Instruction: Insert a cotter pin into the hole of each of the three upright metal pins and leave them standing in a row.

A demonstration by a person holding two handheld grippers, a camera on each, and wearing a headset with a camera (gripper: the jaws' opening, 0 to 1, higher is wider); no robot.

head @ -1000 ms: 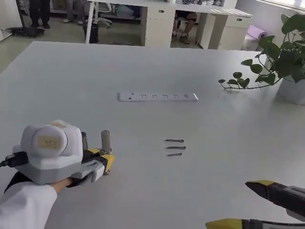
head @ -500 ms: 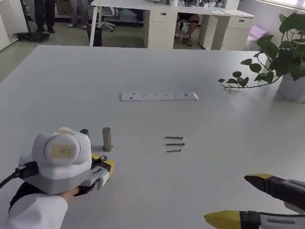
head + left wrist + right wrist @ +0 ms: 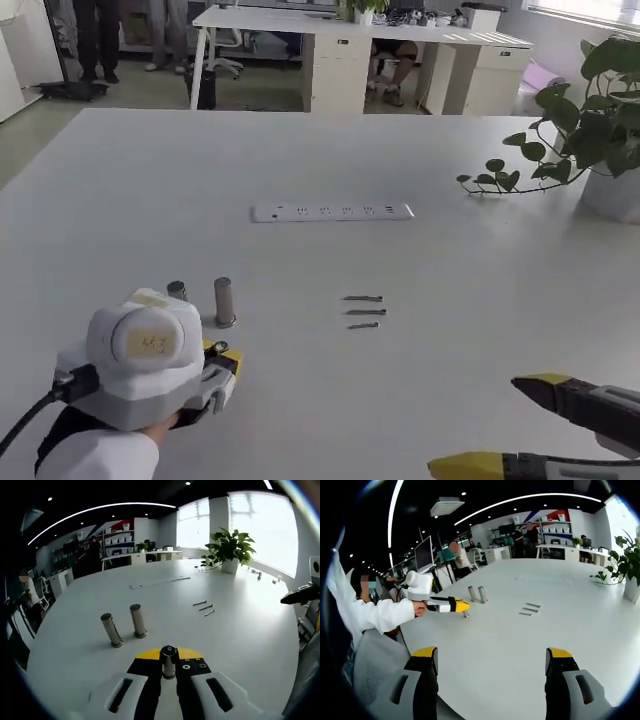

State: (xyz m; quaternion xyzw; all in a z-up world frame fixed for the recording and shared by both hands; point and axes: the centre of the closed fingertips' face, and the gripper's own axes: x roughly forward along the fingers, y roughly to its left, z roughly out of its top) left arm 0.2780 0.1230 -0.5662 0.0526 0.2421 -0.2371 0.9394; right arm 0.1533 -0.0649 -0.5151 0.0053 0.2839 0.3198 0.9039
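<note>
Left gripper fingers pinch one metal pin, upright, near two standing pins on tabletop. Right gripper fingers spread, empty. Cotter pins lie well apart. Keep pin straight, let go slowly, same row.

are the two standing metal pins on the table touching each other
Apart. The left gripper view shows a strip of bare tabletop between the left-hand upright pin and the right-hand upright pin, from caps to bases.
</note>
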